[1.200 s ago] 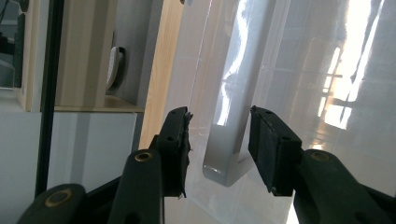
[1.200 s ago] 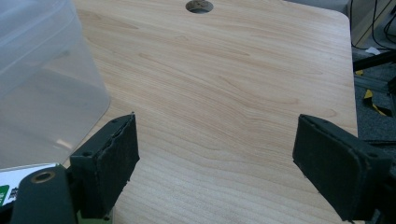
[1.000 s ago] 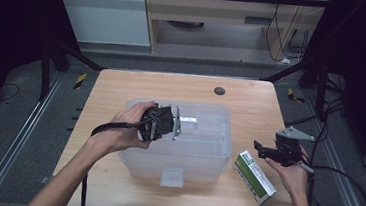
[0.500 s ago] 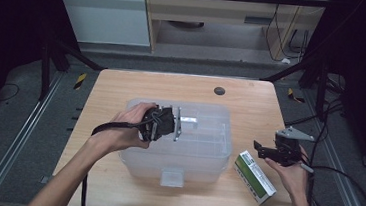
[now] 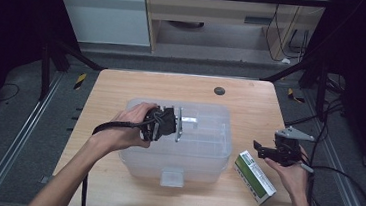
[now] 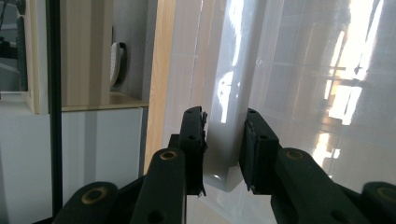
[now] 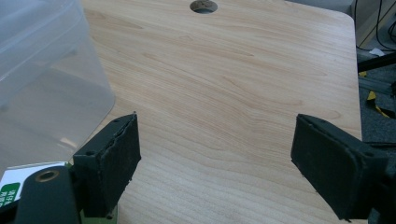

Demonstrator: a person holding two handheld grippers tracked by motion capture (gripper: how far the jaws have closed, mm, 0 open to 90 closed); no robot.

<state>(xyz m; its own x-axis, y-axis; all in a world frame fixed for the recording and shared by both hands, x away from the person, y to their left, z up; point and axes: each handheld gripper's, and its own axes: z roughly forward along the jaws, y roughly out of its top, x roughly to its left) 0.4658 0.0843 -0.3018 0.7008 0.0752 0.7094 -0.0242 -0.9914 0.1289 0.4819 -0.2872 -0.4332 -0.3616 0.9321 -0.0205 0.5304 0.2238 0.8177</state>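
A clear plastic storage box [image 5: 202, 150] with its lid on stands in the middle of the wooden table [image 5: 251, 104]. My left gripper [image 5: 179, 125] lies over the lid, held by a hand from the left. In the left gripper view its jaws [image 6: 225, 126] are shut on a translucent raised handle [image 6: 224, 158] of the lid. My right gripper [image 5: 262, 151] hovers to the right of the box, beside a green and white carton [image 5: 255, 175]. Its jaws [image 7: 217, 154] stand wide open over bare wood, with the carton's corner [image 7: 9, 184] at the lower left.
A round cable hole [image 5: 219, 91] sits near the table's far edge, also seen ahead of the right gripper [image 7: 203, 6]. The box's front latch [image 5: 172, 177] faces the near edge. Metal rails and cables run on the floor on both sides.
My left gripper has edged slightly to the right on the lid. The right gripper and the carton have stayed where they were.
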